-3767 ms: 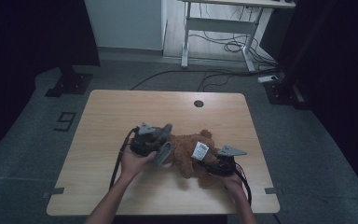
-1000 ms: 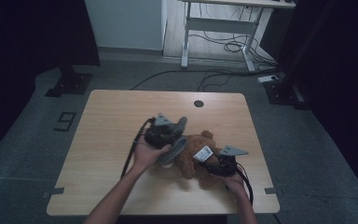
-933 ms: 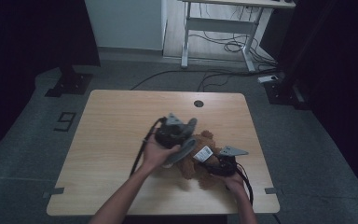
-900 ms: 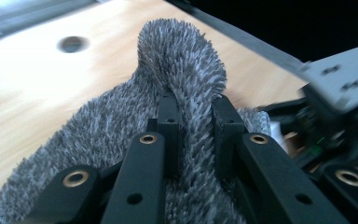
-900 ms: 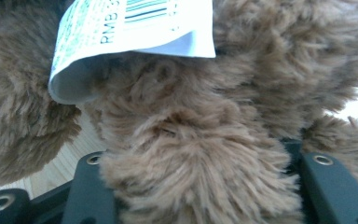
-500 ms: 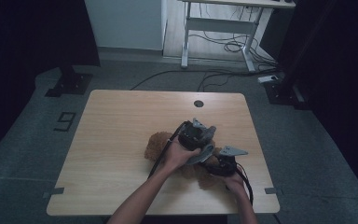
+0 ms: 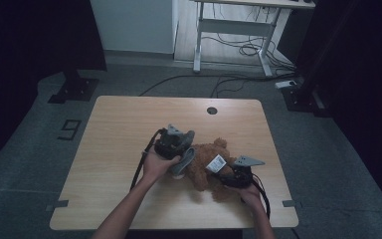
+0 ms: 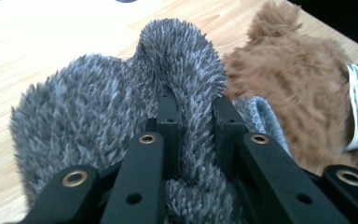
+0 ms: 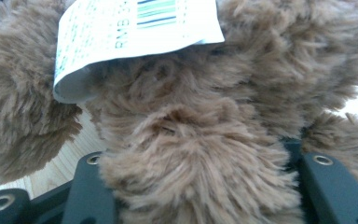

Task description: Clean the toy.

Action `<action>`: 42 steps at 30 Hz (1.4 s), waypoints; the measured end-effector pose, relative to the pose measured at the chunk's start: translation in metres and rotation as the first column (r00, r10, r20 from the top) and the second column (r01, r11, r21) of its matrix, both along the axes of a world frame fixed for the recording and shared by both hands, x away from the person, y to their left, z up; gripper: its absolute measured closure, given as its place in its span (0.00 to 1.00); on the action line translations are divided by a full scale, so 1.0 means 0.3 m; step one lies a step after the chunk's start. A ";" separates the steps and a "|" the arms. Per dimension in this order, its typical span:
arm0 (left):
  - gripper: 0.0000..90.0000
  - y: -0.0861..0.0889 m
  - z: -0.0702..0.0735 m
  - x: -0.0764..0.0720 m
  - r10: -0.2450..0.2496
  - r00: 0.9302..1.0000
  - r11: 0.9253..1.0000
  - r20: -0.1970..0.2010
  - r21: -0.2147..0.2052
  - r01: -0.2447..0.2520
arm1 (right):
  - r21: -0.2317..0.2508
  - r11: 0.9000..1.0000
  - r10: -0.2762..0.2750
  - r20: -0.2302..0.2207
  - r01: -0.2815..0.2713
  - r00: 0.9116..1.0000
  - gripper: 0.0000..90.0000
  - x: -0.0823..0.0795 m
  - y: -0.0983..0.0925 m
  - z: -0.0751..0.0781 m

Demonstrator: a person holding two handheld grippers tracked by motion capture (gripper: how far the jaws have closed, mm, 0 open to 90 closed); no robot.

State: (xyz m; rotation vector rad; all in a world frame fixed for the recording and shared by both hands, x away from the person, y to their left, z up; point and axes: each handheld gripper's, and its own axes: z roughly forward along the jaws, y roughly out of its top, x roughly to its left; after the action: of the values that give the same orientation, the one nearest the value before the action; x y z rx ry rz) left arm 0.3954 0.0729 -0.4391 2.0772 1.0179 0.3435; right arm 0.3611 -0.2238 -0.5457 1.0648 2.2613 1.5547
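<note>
A brown plush toy [image 7: 205,164] lies on the wooden table [image 7: 124,119], a white barcode tag [image 7: 217,163] on its body. My right gripper [image 7: 227,175] is shut on a tuft or limb of the toy; in the right gripper view the brown fur [image 9: 191,140] bulges between the jaws under the tag [image 9: 130,28]. My left gripper [image 7: 180,155] is at the toy's left side, shut on a fold of fuzzy grey fabric [image 8: 98,102]. That grey fabric [image 7: 185,160] hangs against the toy, and brown fur [image 8: 298,93] shows just beyond it.
A round cable hole [image 7: 211,110] sits near the table's far edge. Black cables trail from both grippers toward the near edge. Beyond the table stand a white desk frame [image 7: 229,25] and floor cables.
My left gripper, still holding the grey fabric, swung right over the toy and has come back left to its left side. The right gripper has stayed put on the toy.
</note>
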 end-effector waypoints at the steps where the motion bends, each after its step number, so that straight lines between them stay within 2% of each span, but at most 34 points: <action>1: 0.85 0.023 0.002 -0.007 0.006 1.000 1.000 0.007 0.007 -0.006 | 0.000 1.000 0.001 0.004 -0.001 1.000 0.50 0.000 0.000 0.000; 3: 0.85 0.072 0.001 -0.018 0.029 0.999 1.000 0.016 0.003 -0.029 | 0.000 1.000 0.000 0.000 0.000 1.000 0.50 0.000 0.000 0.000; 8: 0.84 0.169 -0.019 -0.031 0.071 0.998 0.997 -0.003 -0.012 -0.071 | -0.001 1.000 -0.006 0.001 0.006 1.000 0.50 0.000 0.002 0.000; 13: 0.84 0.250 -0.060 -0.044 0.087 0.994 0.994 -0.059 -0.068 -0.091 | -0.037 0.999 -0.026 0.035 0.028 0.999 0.54 0.007 0.023 0.003; 16: 0.84 0.269 -0.070 -0.043 0.090 0.993 0.991 -0.074 -0.089 -0.096 | -0.057 0.997 -0.045 0.048 0.047 0.998 0.55 0.019 0.035 0.008; 20: 0.84 0.259 -0.047 -0.018 0.099 0.992 0.992 -0.072 -0.070 -0.104 | -0.083 0.993 -0.083 0.071 0.089 0.994 0.57 0.059 0.051 0.016; 23: 0.84 0.254 -0.005 0.014 0.094 0.994 0.992 -0.047 -0.075 -0.097 | -0.112 0.987 -0.108 0.090 0.117 0.990 0.57 0.097 0.070 0.027; 26: 0.84 0.228 0.030 0.054 0.097 0.995 0.992 -0.029 -0.073 -0.099 | -0.126 0.982 -0.126 0.112 0.140 0.986 0.57 0.141 0.092 0.030; 29: 0.84 0.184 0.054 0.095 0.085 0.996 0.993 -0.016 -0.080 -0.086 | -0.124 0.982 -0.127 0.125 0.143 0.984 0.57 0.160 0.097 0.025; 31: 0.84 0.146 0.052 0.121 0.076 0.997 0.995 -0.020 -0.071 -0.077 | -0.119 0.984 -0.120 0.124 0.135 0.985 0.57 0.161 0.091 0.022; 35: 0.83 0.073 0.014 0.154 0.057 0.998 0.998 -0.033 -0.037 -0.058 | -0.122 0.985 -0.106 0.129 0.122 0.986 0.56 0.154 0.085 0.020; 39: 0.83 0.063 -0.026 0.146 0.052 0.998 0.998 -0.032 -0.032 -0.053 | -0.114 0.988 -0.088 0.106 0.100 0.990 0.51 0.152 0.072 0.020; 42: 0.84 0.076 -0.043 0.123 0.048 0.998 0.998 -0.032 -0.035 -0.049 | -0.110 0.991 -0.072 0.078 0.080 0.994 0.42 0.146 0.065 0.026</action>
State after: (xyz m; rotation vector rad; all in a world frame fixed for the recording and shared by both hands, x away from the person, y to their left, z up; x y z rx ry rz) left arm 0.4322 0.0957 -0.4520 2.0348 1.0864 0.3163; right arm 0.4050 -0.2042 -0.5378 1.0333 2.2043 1.3956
